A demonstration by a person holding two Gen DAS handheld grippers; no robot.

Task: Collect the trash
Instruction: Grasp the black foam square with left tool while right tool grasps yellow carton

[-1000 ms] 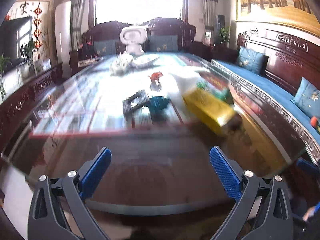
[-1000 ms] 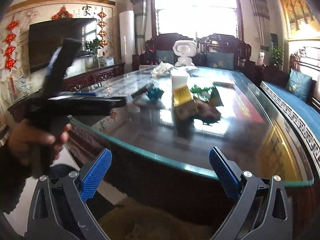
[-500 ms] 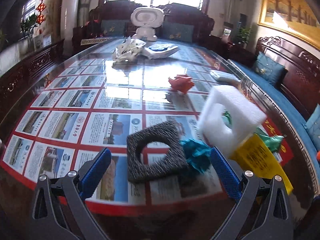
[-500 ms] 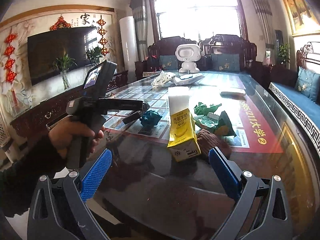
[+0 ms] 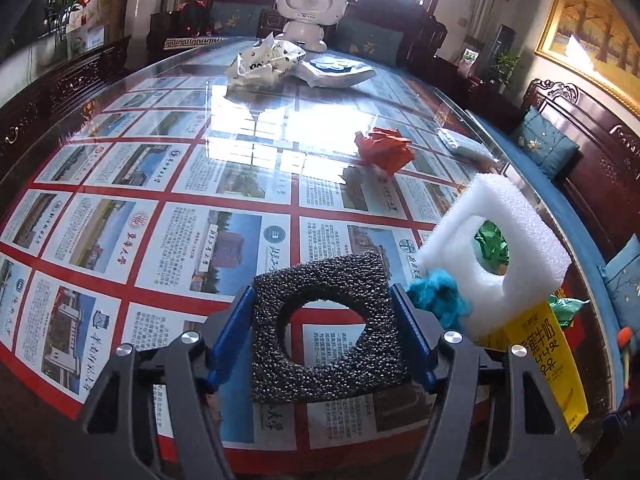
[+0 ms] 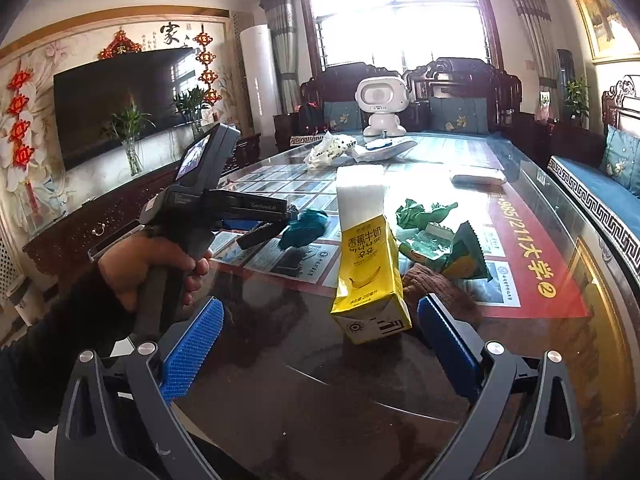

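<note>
My left gripper (image 5: 322, 334) is shut on a black foam square with a round hole (image 5: 324, 330), its blue pads pressing both sides. In the right wrist view it shows at the left, with the black foam (image 6: 262, 234) in it. Beside it lie a teal paper wad (image 5: 438, 300), a white foam block with a hole (image 5: 496, 252) and a yellow banana milk carton (image 5: 548, 364). My right gripper (image 6: 320, 348) is open and empty, just short of the yellow carton (image 6: 370, 276).
An orange paper wad (image 5: 384, 148) lies mid-table. Green wrappers (image 6: 436, 232) and a brown cloth (image 6: 436, 288) lie right of the carton. A white crumpled bag (image 5: 264, 60), a white packet (image 5: 336, 70) and a white robot toy (image 5: 310, 12) stand at the far end of the glass table (image 5: 120, 160).
My left gripper moved forward over the table and closed on the black foam square. My right gripper moved closer to the yellow carton and stayed open.
</note>
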